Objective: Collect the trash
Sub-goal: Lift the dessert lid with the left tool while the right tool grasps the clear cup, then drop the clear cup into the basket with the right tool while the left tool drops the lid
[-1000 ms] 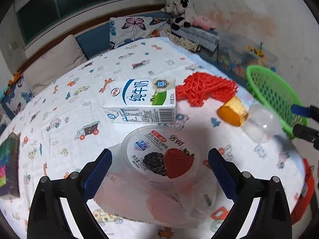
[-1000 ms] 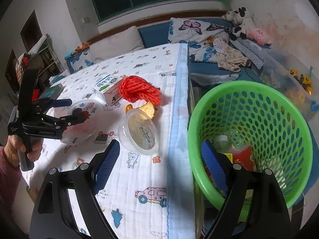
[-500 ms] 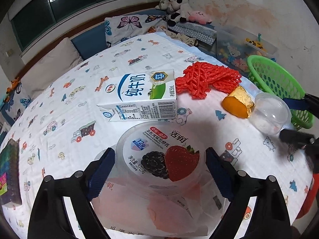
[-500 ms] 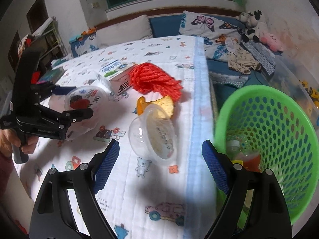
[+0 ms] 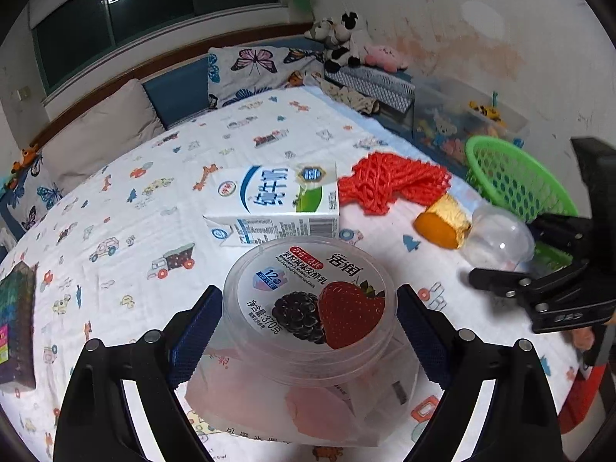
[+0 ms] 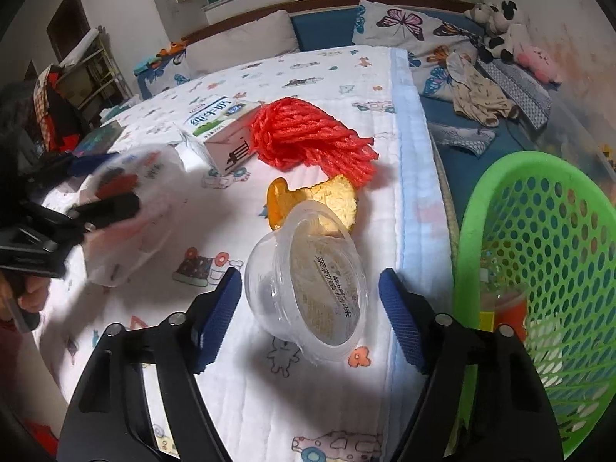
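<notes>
A clear yogurt tub point(image 5: 312, 300) with a berry-printed lid rests on a crumpled clear bag on the bed, and my left gripper point(image 5: 310, 327) has both blue pads against its sides. The right wrist view shows that gripper point(image 6: 111, 183) and the tub point(image 6: 131, 200) blurred at the left. An empty clear cup point(image 6: 308, 288) lies on its side near the bed's edge. My right gripper point(image 6: 310, 308) straddles it with its jaws closing, and a gap shows on each side. The green basket point(image 6: 539, 250) stands to the right, off the bed.
A milk carton point(image 5: 277, 200), a red foam net point(image 5: 392, 184) and an orange peel piece point(image 5: 442, 223) lie behind the tub. The basket holds a bottle and a red item point(image 6: 504, 304). A dark book point(image 5: 15, 327) lies far left. Pillows and plush toys line the back.
My right gripper has swung left from over the basket to the clear cup, and its jaws have narrowed around it. My left gripper's pads have come in against the tub.
</notes>
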The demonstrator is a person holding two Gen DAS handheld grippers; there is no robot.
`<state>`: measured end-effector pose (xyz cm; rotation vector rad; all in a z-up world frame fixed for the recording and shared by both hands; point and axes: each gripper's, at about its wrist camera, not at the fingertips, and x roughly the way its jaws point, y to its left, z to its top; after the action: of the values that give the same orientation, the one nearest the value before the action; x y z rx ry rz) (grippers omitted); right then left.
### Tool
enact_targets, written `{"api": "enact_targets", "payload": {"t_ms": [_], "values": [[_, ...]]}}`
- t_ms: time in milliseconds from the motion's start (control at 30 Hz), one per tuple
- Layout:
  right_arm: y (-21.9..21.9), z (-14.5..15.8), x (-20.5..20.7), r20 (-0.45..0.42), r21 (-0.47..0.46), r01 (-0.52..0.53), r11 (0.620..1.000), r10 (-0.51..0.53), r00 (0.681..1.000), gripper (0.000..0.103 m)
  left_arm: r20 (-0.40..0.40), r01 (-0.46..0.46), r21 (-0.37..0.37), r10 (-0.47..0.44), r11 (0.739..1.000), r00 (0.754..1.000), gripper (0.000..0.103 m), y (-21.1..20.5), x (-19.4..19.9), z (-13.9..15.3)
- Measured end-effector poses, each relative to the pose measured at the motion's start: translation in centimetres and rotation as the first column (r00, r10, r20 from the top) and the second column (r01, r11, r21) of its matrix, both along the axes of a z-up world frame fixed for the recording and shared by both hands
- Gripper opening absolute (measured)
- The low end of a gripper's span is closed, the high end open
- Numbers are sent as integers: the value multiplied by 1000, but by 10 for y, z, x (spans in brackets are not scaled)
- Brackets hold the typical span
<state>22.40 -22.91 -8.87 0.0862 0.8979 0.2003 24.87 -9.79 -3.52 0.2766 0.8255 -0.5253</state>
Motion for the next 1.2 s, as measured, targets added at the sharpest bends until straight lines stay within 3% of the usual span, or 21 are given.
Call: {"api": "enact_targets", "payload": {"t_ms": [100, 433, 800, 1200], "values": [[-1, -1, 1, 0, -3, 7, 1000, -7, 1000, 58, 0, -1, -34, 1, 999, 1000, 87, 4, -2, 8], [-8, 9, -13, 37, 38, 17, 999, -19, 999, 43, 29, -3, -94, 5, 996, 1000, 87, 10, -13, 31], [-37, 38, -48, 104, 79, 62, 995, -70, 992, 43, 38, 73, -120, -69, 990, 997, 87, -30, -30, 43], [-144, 32, -73, 74, 3, 283, 959, -283, 956, 43, 40, 199, -119, -195, 973, 980, 87, -113, -42, 47]]}}
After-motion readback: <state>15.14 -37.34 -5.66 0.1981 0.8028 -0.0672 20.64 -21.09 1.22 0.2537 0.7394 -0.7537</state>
